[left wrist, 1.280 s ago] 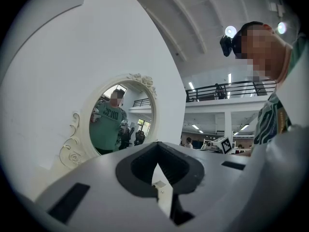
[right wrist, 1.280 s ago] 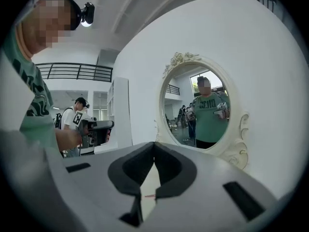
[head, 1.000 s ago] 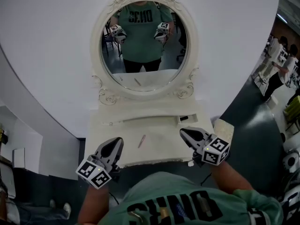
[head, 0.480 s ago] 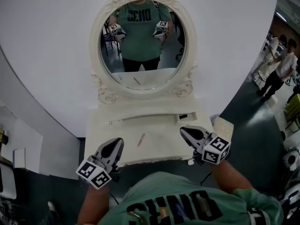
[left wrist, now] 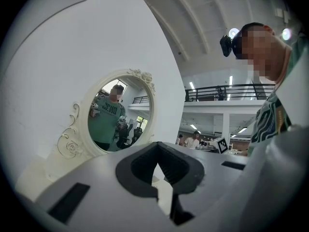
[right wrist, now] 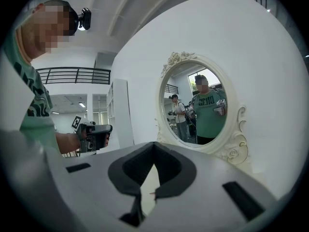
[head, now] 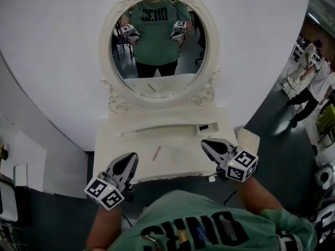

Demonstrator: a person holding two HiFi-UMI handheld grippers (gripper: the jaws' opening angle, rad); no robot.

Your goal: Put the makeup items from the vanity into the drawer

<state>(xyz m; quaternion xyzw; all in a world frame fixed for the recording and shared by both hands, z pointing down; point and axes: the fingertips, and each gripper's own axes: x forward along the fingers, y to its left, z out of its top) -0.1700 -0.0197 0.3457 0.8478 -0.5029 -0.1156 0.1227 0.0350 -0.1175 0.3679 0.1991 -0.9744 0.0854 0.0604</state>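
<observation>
Backdrop: white curved wall (head: 52, 61). Against it stands a white vanity table (head: 112, 150) with an oval mirror in a white scrolled frame (head: 157, 41). Landmark for all positions: the thin pink makeup stick (head: 157, 153).

Left of the stick and nearer the person: left gripper (head: 130, 159), over the table's near edge, pointing level toward the mirror. Its own view shows the fingers pressed together with nothing between them.

The stick lies flat on the bare tabletop at roughly mid-width, long axis running near-to-far with a slight slant. It is not in any drawer. Behind the stick is a low raised tier with a long thin pale bar (head: 157, 129). Right of and behind the stick, that tier has a small dark slot (head: 205, 128). No open drawer is in view. A drawer front under the near edge would be hidden by the person's green shirt (head: 183, 224).

Right of the stick, at about the same depth: right gripper (head: 205, 145), fingers likewise closed and empty.

The stick sits between the two pairs of fingers, apart from both and somewhat closer to the left pair.

Judgement on the pick: the stick is slim, lies flat and will probably roll. Part the fingers before descending, tilt down, straddle the shaft at mid-length and close gently. A drawer must stand open to receive it.
</observation>
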